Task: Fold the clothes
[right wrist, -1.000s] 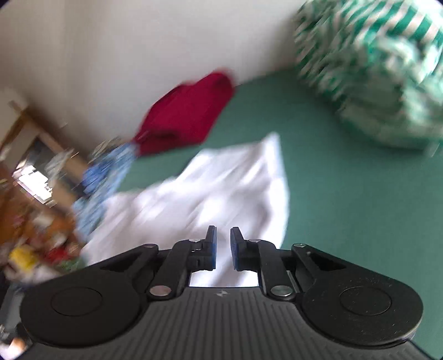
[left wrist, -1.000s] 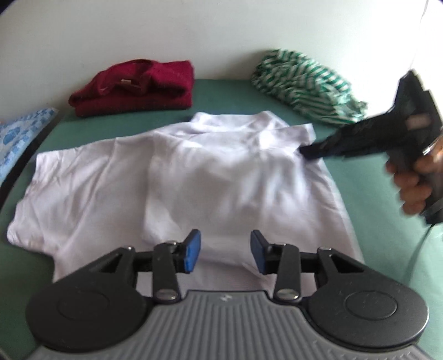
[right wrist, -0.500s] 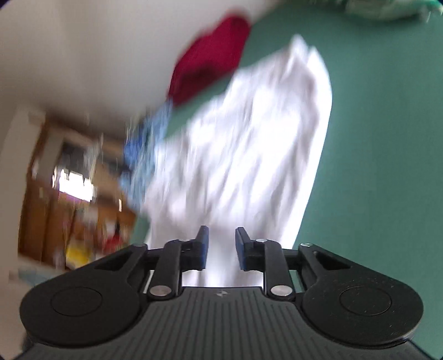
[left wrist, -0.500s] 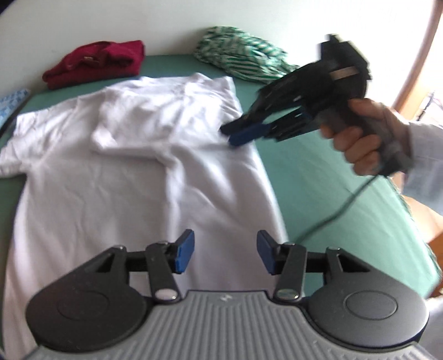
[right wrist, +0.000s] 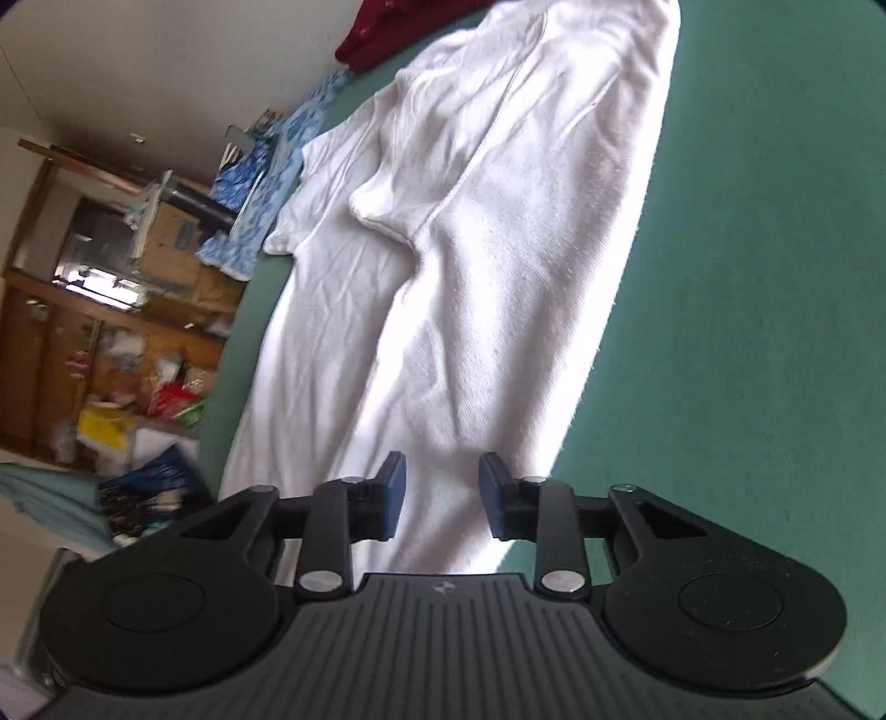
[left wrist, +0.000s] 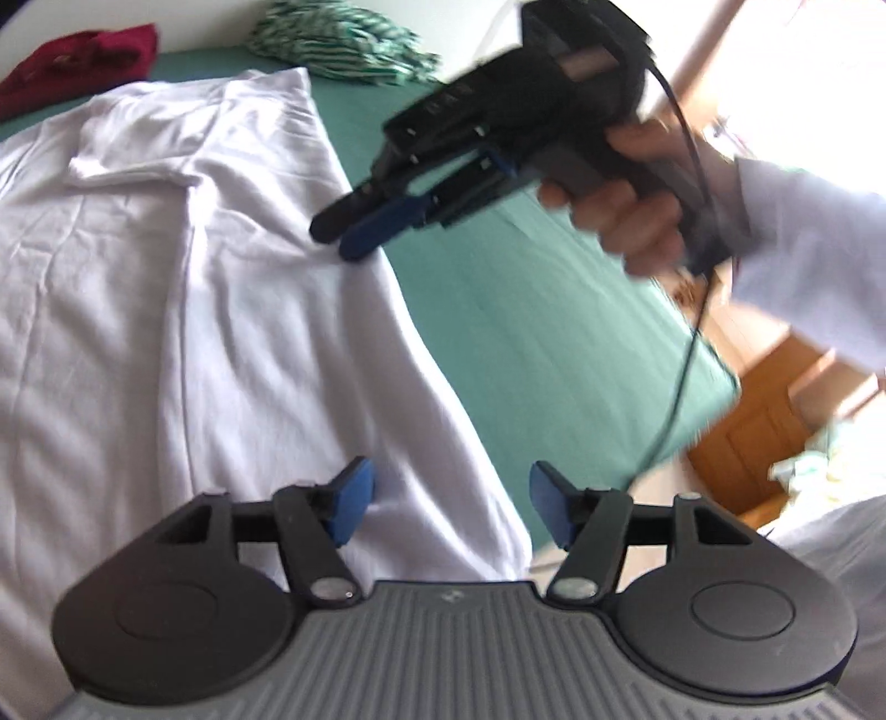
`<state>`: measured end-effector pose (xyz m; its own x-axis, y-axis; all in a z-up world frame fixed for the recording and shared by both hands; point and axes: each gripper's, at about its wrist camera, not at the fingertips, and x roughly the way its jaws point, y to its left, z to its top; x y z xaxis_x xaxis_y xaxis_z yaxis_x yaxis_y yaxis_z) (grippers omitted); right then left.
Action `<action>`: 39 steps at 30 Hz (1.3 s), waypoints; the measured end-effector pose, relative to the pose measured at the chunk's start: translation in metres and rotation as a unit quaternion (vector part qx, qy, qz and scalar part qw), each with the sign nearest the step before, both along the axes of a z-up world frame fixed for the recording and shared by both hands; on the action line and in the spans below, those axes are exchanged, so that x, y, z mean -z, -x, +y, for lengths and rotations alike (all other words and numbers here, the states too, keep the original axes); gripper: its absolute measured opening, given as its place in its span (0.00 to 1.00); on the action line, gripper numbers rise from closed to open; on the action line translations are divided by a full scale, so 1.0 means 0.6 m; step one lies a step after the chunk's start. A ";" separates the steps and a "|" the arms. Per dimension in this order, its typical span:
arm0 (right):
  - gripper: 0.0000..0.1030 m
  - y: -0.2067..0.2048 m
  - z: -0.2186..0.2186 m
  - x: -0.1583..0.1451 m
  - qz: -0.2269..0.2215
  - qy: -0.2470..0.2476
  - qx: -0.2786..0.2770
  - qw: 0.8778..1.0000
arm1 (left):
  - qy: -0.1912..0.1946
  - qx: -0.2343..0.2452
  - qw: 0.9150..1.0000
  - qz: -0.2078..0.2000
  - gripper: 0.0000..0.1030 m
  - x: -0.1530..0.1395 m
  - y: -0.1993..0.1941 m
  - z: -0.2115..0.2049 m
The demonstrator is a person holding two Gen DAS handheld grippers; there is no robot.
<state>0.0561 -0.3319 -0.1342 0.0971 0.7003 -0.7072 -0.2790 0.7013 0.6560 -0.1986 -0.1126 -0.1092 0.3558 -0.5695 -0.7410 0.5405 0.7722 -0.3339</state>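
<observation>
Left gripper (left wrist: 451, 512): my blue pads are spreading, nothing between them, over the shirt's near hem.
Right gripper (right wrist: 442, 494): jaws parting, empty.
White T-shirt (right wrist: 470, 232): wrinkled cotton, flat on the green sheet (right wrist: 747, 277).
Far edge: maroon garment (left wrist: 77, 61), striped green cloth (left wrist: 343, 44).

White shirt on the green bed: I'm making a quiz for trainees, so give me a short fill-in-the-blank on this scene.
1. The white shirt lies on a ____ surface.
2. The folded garment beyond the shirt's collar is dark ____.
3. The striped garment is white and ____.
Missing: green; red; green
</observation>
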 end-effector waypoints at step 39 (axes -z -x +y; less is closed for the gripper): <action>0.62 -0.281 0.764 -0.069 -0.317 0.288 -0.151 0.891 | 0.128 -0.471 0.873 0.007 0.84 -0.009 -0.346 0.493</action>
<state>0.2250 0.1263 -0.0926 0.4732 0.3013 -0.8278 -0.6985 0.7010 -0.1441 0.0089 0.1833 -0.1038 0.7470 -0.1763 -0.6411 -0.3002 0.7708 -0.5618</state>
